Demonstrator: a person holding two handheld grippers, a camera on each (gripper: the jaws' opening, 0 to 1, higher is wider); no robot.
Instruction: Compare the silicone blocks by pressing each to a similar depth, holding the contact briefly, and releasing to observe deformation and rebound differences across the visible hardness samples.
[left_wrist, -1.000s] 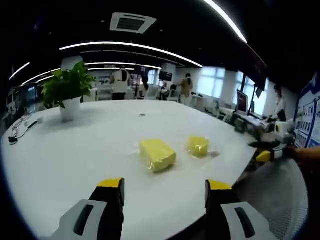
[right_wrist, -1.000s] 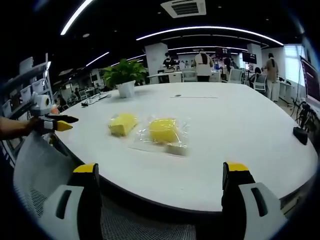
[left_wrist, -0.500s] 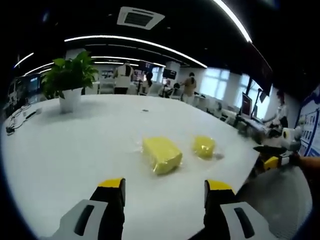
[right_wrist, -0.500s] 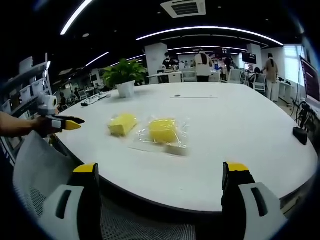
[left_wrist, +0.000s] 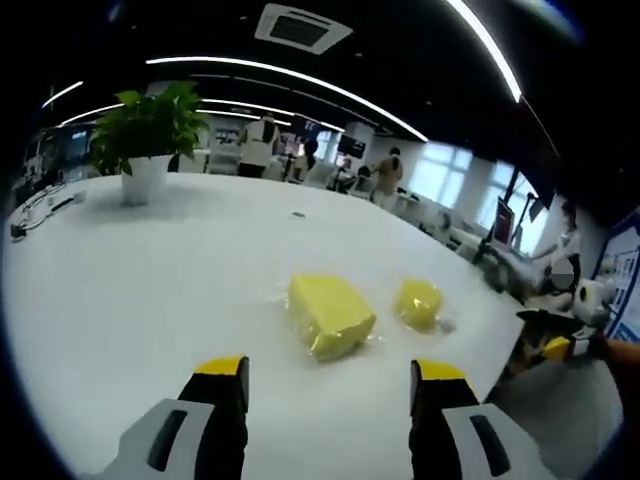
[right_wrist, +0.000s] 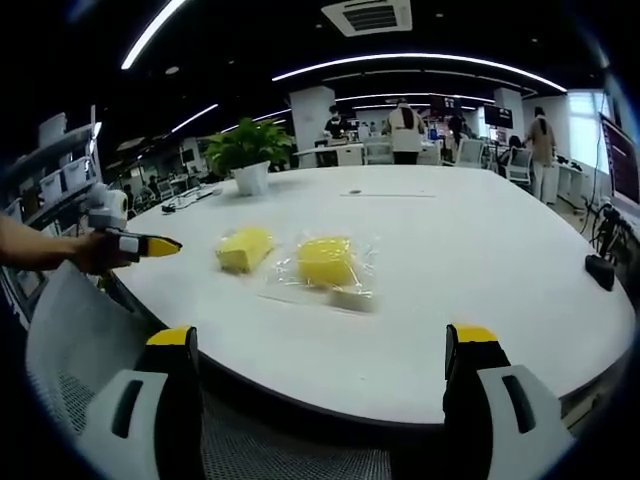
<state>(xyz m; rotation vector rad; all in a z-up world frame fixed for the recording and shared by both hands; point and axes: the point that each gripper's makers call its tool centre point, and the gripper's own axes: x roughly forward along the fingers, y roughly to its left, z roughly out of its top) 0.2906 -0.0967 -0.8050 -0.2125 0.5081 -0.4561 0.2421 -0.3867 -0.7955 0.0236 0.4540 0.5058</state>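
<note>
Left gripper view, from left to right: a potted plant (left_wrist: 148, 130) stands at the far left of the white table (left_wrist: 120, 290). The left gripper (left_wrist: 328, 385) hangs above the near table edge, jaws spread with nothing between them. Just beyond it lie 2 yellow silicone blocks in clear wrap: the larger block (left_wrist: 329, 315) ahead, the smaller block (left_wrist: 418, 303) near its right, not touching.

Right gripper view, from left to right: the left gripper (right_wrist: 150, 246) enters over the table's left edge, held in a hand (right_wrist: 88, 250). The smaller block (right_wrist: 245, 247) lies near it, then the larger block (right_wrist: 326, 260). The right gripper (right_wrist: 318, 365) is held short of the table, jaws spread wide, empty.
</note>
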